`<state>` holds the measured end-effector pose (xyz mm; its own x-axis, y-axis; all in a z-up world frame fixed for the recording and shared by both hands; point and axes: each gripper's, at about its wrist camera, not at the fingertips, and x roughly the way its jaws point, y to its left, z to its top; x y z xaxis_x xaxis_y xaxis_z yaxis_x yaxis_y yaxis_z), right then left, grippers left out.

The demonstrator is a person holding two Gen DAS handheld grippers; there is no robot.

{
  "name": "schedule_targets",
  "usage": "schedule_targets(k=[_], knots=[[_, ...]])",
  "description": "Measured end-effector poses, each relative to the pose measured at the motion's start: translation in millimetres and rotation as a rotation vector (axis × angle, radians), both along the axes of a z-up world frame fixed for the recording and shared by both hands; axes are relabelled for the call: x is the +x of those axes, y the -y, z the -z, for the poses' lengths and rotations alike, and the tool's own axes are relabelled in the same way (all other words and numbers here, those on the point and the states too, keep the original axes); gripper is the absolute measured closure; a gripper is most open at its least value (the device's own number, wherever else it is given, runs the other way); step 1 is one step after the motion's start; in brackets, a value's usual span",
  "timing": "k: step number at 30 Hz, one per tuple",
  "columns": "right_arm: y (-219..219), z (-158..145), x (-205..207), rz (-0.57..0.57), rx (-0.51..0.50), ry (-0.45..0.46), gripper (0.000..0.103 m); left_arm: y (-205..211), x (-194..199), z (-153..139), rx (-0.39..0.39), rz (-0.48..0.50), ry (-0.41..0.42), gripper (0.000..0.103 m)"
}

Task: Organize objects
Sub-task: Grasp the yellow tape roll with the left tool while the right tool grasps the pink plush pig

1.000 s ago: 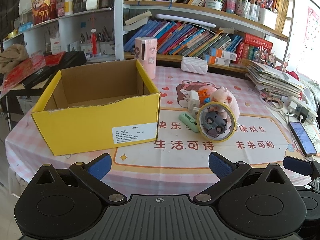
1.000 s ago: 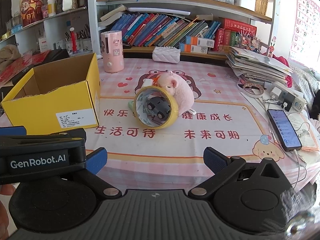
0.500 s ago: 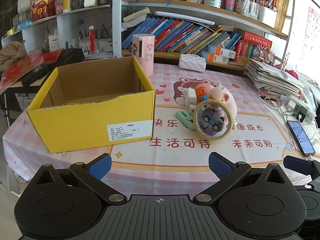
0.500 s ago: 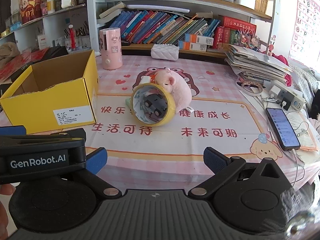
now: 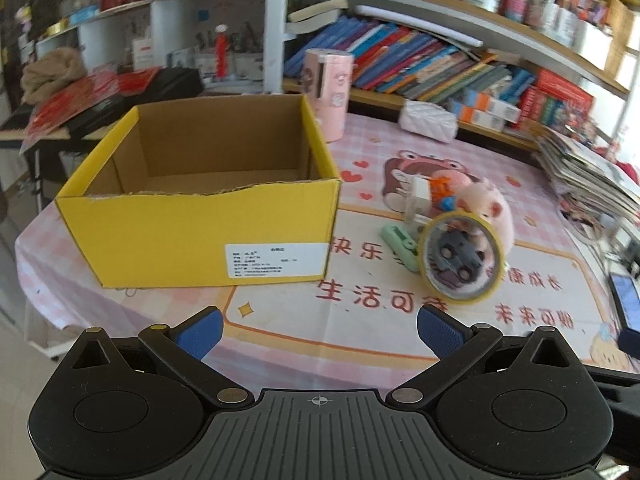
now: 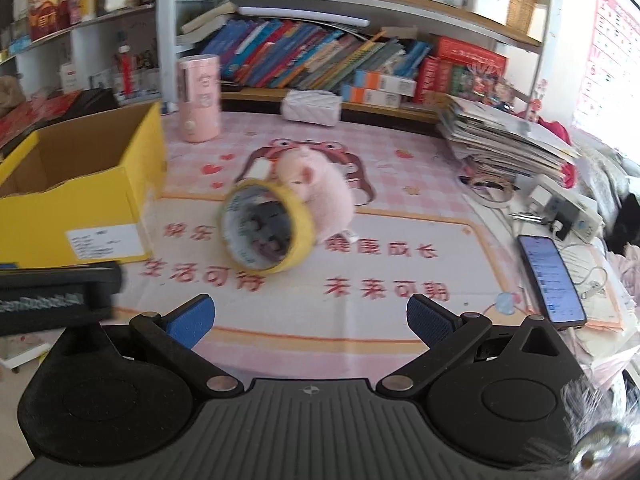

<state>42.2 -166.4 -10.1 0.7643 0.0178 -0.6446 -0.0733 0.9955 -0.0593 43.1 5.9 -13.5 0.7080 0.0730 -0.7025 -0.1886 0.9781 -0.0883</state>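
A: Left tool point(image 5: 318, 326), right tool point(image 6: 310, 314)?
B: Both spread wide, pinching nothing, low over the counter point(image 5: 280, 312) edge.
A: Containers?
B: One yellow box point(image 5: 208, 216), open-topped, nothing visible inside. Right of it, well apart: tape roll point(image 5: 460, 258) on edge, toy car point(image 5: 454, 258) showing through its hole, pink plush point(image 5: 486, 210) touching behind.
A: View differences?
B: Green item point(image 5: 396, 240) beside the roll: left view only. Whole phone point(image 6: 550, 276): right view.
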Motion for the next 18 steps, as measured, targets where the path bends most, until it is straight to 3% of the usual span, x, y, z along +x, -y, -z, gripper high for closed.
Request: schedule_targets(k=[4, 9, 18], knots=[[18, 1, 17, 0.059, -0.008, -0.001, 0.000, 6, 11, 1, 0.009, -0.029, 0.000, 0.000], [40, -1, 41, 0.128, -0.020, 0.031, 0.000, 23, 25, 4, 0.018, 0.013, 0.014, 0.000], [69, -7, 81, 0.102, -0.005, 0.109, 0.000, 55, 53, 9, -0.019, 0.071, 0.024, 0.000]])
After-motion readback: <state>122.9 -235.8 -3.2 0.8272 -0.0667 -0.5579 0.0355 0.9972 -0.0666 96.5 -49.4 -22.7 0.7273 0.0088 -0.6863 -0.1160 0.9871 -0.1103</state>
